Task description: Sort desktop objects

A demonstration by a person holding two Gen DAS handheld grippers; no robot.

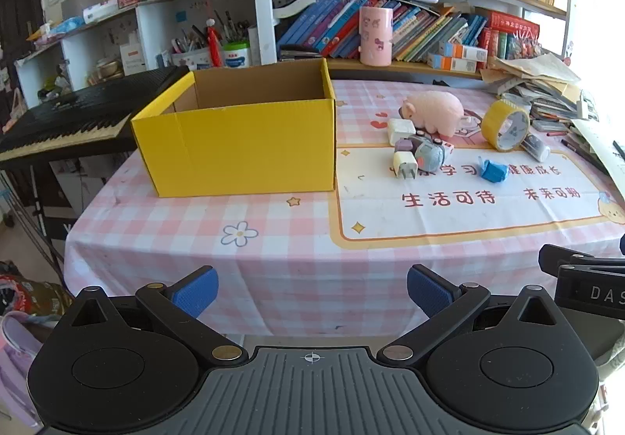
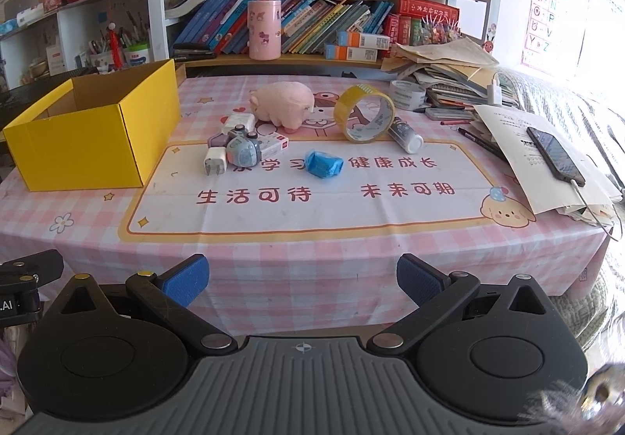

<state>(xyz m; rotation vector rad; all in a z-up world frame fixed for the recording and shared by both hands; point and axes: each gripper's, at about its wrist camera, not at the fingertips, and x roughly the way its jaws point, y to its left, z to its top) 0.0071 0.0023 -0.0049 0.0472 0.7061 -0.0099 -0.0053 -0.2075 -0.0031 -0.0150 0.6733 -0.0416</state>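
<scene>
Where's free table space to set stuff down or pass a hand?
Free: near edge in front of the yellow box and the mat's front half. Crowded: the cluster around the pig, tape roll and blue wad; paper pile on the right.

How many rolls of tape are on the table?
2: a yellow tape roll standing on edge right of the pink pig toy, and a white tape roll lying flat behind it by the paper pile. More may be hidden in the clutter.
</scene>
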